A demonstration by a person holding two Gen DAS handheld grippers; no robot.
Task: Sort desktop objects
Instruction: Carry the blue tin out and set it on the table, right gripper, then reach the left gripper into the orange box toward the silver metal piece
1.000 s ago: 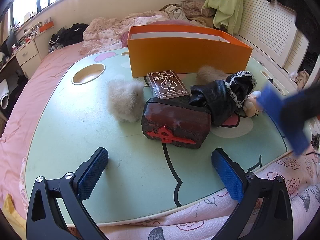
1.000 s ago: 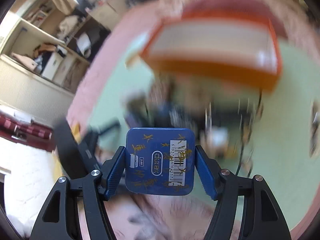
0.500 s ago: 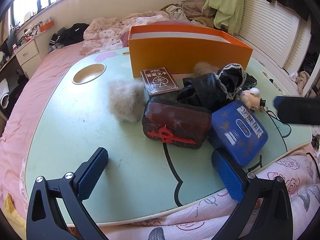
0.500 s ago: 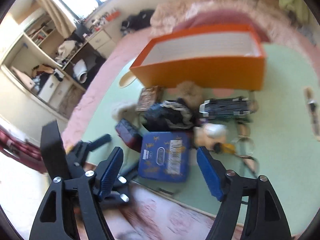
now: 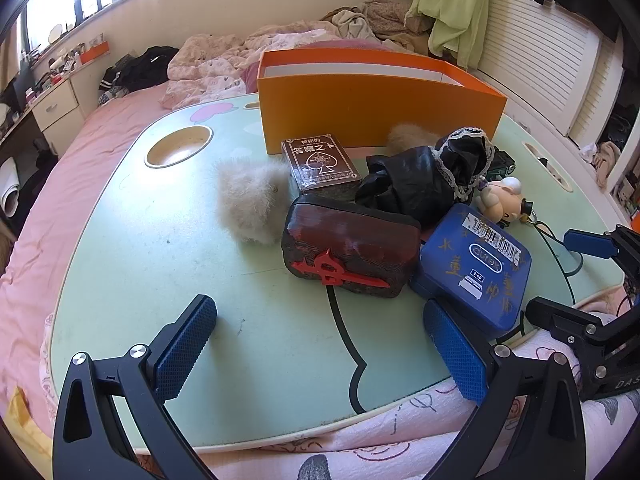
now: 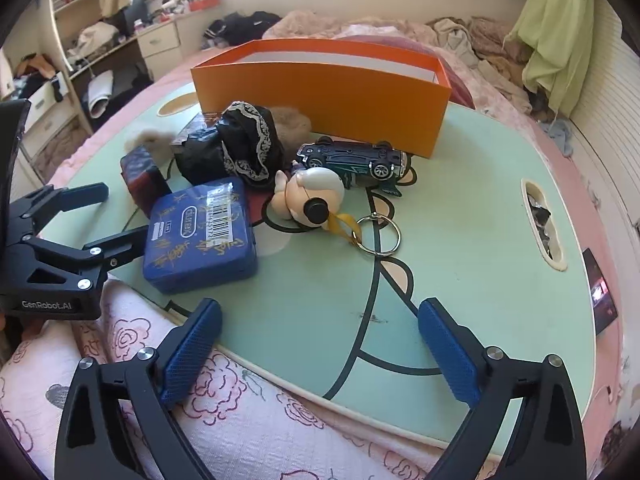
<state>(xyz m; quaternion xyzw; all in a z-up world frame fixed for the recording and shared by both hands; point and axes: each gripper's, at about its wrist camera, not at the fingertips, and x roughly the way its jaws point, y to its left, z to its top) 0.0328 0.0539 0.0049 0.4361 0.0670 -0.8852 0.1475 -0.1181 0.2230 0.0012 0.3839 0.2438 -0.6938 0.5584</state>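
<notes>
A blue tin [image 5: 476, 272] [image 6: 202, 234] lies flat on the green table [image 5: 160, 280], against a dark red box [image 5: 348, 252]. My right gripper [image 6: 320, 316] hangs over the table's near edge to the right of the tin, its jaws opening with nothing between them. My left gripper [image 5: 320, 320] stands open in front of the dark red box and holds nothing. Behind lie a card box [image 5: 320, 162], a fluffy ball [image 5: 250, 200], black lace fabric [image 6: 236, 144], a figure keychain [image 6: 310, 196] and an overturned toy car [image 6: 356, 158]. An orange box [image 6: 320, 88] stands open at the back.
A round cup recess [image 5: 178, 152] is sunk into the table's far left, a slot [image 6: 542, 224] into its right side. The table rests on a bed with a pink sheet [image 5: 60, 184]; a floral quilt [image 6: 248, 420] lies along its near edge.
The right gripper held the blue tin a second ago; the tin now lies on the table beside the dark red box, and the gripper has opened and swung right. The left gripper stayed still.
</notes>
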